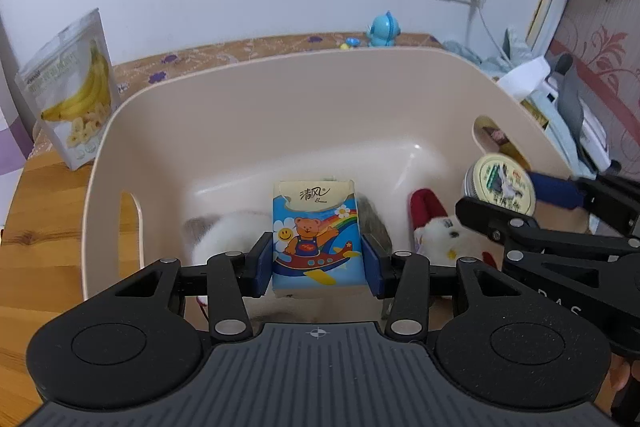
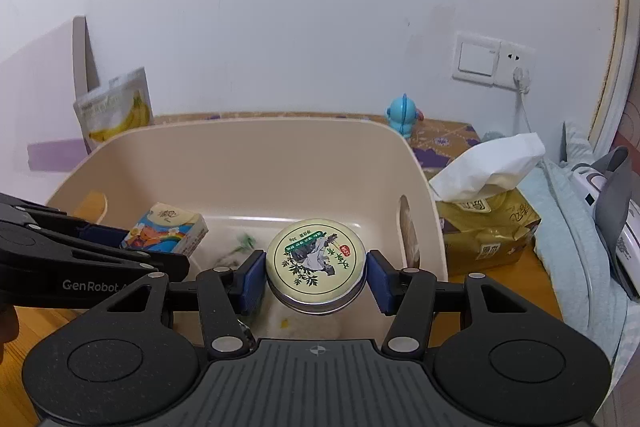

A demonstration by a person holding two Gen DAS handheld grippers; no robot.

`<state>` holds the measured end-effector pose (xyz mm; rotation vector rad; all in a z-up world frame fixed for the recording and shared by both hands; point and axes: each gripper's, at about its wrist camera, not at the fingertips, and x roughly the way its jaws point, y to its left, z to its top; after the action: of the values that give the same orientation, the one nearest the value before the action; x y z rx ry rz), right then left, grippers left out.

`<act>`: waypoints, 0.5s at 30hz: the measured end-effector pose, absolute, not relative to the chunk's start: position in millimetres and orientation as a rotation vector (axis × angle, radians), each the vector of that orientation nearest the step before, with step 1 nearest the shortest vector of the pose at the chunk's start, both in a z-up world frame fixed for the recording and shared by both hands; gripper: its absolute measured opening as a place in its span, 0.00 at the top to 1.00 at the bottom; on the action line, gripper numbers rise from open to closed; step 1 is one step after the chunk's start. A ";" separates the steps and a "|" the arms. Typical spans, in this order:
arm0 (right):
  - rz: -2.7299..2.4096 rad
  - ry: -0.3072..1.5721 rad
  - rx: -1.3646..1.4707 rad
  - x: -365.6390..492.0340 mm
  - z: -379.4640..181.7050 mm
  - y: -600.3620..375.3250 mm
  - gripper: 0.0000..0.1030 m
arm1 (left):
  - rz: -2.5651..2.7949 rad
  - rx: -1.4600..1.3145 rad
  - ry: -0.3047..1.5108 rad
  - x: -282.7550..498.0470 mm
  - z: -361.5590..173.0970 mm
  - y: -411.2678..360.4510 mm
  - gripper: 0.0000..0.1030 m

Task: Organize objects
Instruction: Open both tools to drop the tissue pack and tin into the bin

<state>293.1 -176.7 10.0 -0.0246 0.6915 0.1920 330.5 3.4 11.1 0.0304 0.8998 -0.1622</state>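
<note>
Plush toys (image 1: 436, 231) in bin (image 1: 280, 99) visible left view only.

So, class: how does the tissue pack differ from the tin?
The tissue pack is a blue box with a cartoon bear; the tin is round, cream-lidded metal. The left claw grips the pack, the right claw the tin. Both are held over the bin.

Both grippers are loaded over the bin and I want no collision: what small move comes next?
Probably lower the left gripper a little and open it: its tissue pack already hangs inside the bin above the soft toys. The right gripper with the tin can follow.
</note>
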 end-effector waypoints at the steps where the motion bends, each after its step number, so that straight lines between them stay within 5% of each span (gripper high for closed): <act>1: 0.191 0.689 -0.041 293.4 9.3 -175.2 0.50 | -0.161 0.035 0.908 331.7 9.2 2.5 0.55; 7: 0.198 0.705 -0.095 295.5 7.1 -167.6 0.49 | -0.156 0.066 0.930 332.8 3.4 -0.9 0.55; 9: 0.199 0.706 -0.095 295.1 7.6 -167.3 0.41 | -0.140 0.073 0.925 331.5 4.5 -0.5 0.54; 15: 0.194 0.694 -0.081 290.4 13.5 -171.0 0.29 | -0.105 0.108 0.895 326.3 13.8 -0.3 0.35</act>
<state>290.4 -171.0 13.5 -0.0811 0.6942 0.1944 326.3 -0.3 13.8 0.1079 0.8951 -0.1049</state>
